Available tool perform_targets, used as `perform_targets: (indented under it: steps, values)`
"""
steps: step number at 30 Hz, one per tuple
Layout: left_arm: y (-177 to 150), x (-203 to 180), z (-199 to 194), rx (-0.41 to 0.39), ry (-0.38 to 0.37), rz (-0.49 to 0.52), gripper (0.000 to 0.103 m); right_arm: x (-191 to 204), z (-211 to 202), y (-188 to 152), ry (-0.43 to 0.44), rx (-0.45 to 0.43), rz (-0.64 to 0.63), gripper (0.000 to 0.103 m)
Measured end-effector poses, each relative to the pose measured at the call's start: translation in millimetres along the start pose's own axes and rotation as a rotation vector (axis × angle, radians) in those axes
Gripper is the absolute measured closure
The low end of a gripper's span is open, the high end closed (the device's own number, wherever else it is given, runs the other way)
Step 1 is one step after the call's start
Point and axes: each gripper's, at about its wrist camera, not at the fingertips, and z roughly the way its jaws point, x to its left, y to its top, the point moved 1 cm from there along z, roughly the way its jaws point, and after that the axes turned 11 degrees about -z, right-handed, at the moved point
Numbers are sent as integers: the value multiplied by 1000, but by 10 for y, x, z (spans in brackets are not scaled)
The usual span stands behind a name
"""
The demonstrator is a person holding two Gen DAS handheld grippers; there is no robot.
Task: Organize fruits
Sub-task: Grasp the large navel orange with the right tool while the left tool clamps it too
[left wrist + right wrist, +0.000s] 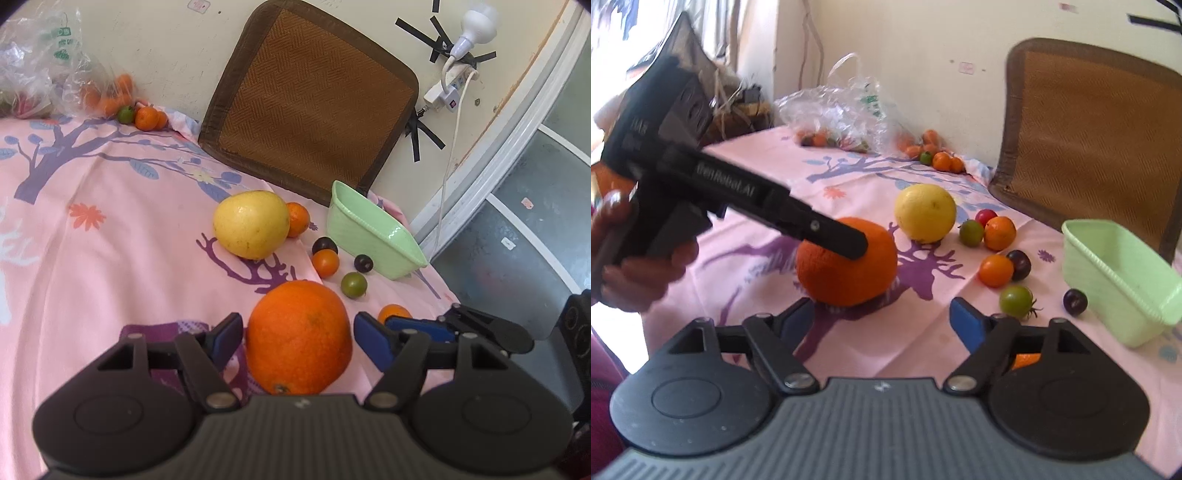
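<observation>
Left of the green basket (pixel 373 232) on the pink cloth (pixel 110 229), the large orange (pixel 298 336) sits between the left gripper's (pixel 298 338) spread fingers, not clamped; right gripper (pixel 882 317) spread, empty.

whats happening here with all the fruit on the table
A person is sorting fruit with two handheld grippers. The left gripper is open around the big orange, which sits on the pink tablecloth; its fingers straddle it without clearly clamping yet. The right gripper is open and holds nothing. The green basket looks empty, while the yellow fruit and small tomatoes and plums lie loose nearby.
</observation>
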Motion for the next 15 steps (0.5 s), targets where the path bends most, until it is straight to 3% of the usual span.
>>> perform_targets:
  steps: [2,15]
  values:
    - [-4,2,-56,-14,-2,-6,24,4,49,-2,14,6,-18,21]
    - [-72,-36,-180,-13,-29,0,19,-13,252,79,83,12,-70,20]
